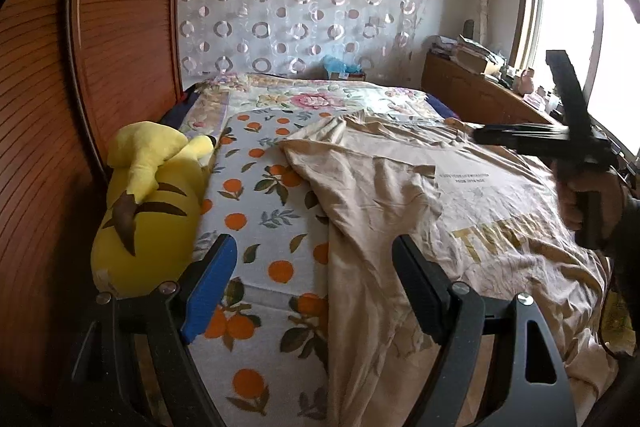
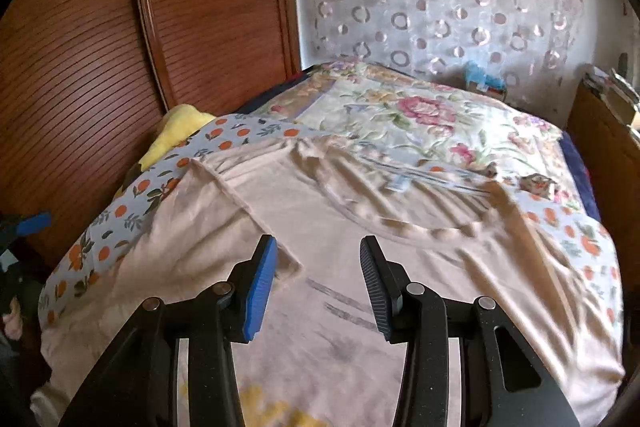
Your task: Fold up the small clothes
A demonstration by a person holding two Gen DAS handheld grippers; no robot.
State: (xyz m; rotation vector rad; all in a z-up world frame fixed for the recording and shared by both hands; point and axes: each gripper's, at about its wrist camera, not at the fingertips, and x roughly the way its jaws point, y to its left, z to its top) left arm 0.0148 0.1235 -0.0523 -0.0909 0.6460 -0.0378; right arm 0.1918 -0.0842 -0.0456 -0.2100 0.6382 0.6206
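A beige T-shirt [image 1: 460,195] with gold lettering lies spread on the bed, its left sleeve folded over the body. It also shows in the right wrist view [image 2: 360,227], neckline away from me. My left gripper [image 1: 316,251] is open and empty above the shirt's left edge, one finger over the orange-print cover. My right gripper [image 2: 318,259] is open and empty, hovering over the shirt's chest. In the left wrist view the right gripper's black body [image 1: 568,131], held by a hand, is above the shirt's right side.
An orange-print cover [image 1: 260,211] and a floral quilt [image 2: 408,115] lie on the bed. A yellow plush toy [image 1: 148,203] lies at the left against the wooden wardrobe [image 1: 120,27]. A wooden cabinet [image 1: 480,91] with clutter stands at the right under the window.
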